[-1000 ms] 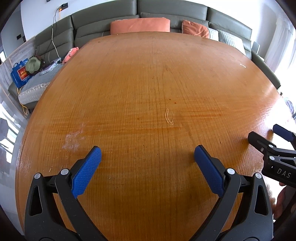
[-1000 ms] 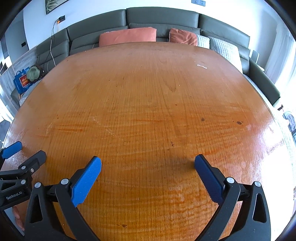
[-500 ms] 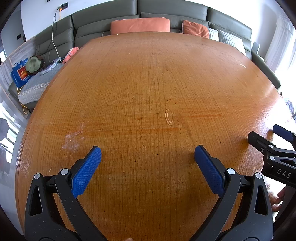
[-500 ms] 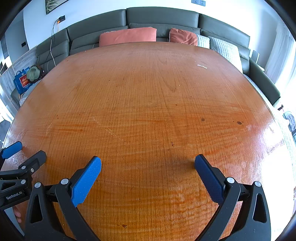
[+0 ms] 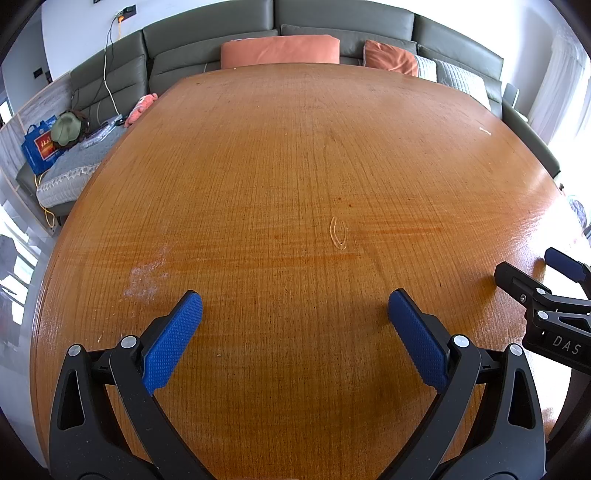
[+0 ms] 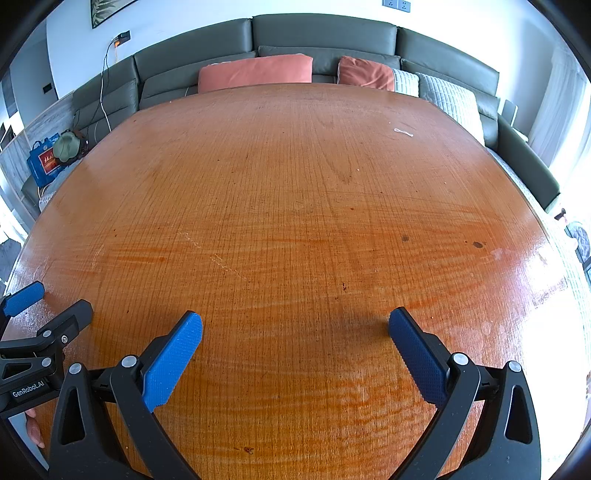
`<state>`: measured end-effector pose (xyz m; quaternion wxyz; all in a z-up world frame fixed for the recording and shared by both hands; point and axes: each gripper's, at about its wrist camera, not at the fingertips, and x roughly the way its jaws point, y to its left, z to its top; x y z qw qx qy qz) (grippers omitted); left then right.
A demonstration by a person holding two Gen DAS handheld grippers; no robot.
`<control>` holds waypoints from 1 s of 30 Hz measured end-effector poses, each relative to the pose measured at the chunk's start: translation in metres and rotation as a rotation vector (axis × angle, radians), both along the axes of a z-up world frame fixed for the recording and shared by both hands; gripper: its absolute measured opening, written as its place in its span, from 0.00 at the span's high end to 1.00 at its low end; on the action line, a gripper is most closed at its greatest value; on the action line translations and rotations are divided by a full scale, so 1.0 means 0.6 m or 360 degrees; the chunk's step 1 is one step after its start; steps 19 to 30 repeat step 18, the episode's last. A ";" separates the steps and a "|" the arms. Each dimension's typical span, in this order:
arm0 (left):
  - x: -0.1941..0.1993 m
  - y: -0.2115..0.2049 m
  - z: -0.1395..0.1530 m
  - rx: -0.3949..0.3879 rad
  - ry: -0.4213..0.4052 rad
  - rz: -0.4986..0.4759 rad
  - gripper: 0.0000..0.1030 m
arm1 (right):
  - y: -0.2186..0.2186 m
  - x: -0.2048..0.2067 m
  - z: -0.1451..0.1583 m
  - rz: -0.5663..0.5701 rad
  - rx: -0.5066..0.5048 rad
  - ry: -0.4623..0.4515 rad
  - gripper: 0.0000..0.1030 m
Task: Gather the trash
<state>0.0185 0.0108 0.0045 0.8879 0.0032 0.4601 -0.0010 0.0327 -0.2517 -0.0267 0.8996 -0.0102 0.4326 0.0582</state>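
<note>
Both claws are spread wide with nothing between the blue pads. The left gripper [image 5: 294,312] hangs over the near part of a big wooden table [image 5: 280,155], and the right gripper [image 6: 295,330] sits just beside it on the same near edge, fingers gaping the same way, holding nothing. Each one pokes into the other's view from the side, so they're close neighbours.

As for trash, the only loose bit I can spot is a small white scrap [image 6: 403,131] way over on the far right side of the table, near the sofa edge; it shows in the left view too [image 5: 484,130]. Too small to tell what it is, maybe string or a twist of paper. It's well apart from both claws.

There's also a pale curved mark [image 5: 338,232] mid-table ahead of the left gripper, can't tell if it's a scratch or something lying there. A whitish smudge [image 5: 147,275] sits near the left edge. Grey sofa [image 6: 325,35] with orange cushions [image 6: 255,72] wraps behind.
</note>
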 end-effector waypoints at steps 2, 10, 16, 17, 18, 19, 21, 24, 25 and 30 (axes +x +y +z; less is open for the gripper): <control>0.000 0.000 0.000 -0.0003 0.0000 0.0000 0.06 | 0.000 0.000 0.000 0.0000 0.0000 0.0000 0.02; 0.001 -0.001 0.000 -0.0003 0.0000 -0.0001 0.06 | 0.000 0.000 0.000 0.0000 0.0000 0.0000 0.02; 0.001 0.001 0.000 -0.0005 0.0000 -0.0001 0.06 | 0.000 0.000 0.000 0.0000 0.0000 0.0000 0.02; 0.001 0.001 0.000 -0.0005 0.0000 -0.0001 0.06 | 0.000 0.000 0.000 0.0000 0.0000 0.0000 0.02; 0.001 0.001 0.000 -0.0003 0.0000 -0.0001 0.06 | 0.000 0.000 0.000 0.0000 0.0000 0.0000 0.02; 0.001 0.001 0.000 -0.0003 0.0000 -0.0001 0.06 | 0.000 0.000 0.000 0.0000 0.0000 0.0000 0.02; 0.001 0.001 0.000 -0.0003 0.0000 -0.0001 0.06 | 0.000 0.000 0.000 0.0000 0.0000 0.0000 0.02; 0.001 0.001 0.000 -0.0003 0.0000 -0.0001 0.06 | 0.000 0.000 0.000 0.0000 0.0000 0.0000 0.02; 0.001 0.001 0.000 -0.0003 0.0000 -0.0001 0.06 | 0.000 0.000 0.000 0.0000 0.0000 0.0000 0.02; 0.001 0.001 0.000 -0.0003 0.0000 -0.0001 0.06 | 0.000 0.000 0.000 0.0000 0.0000 0.0000 0.02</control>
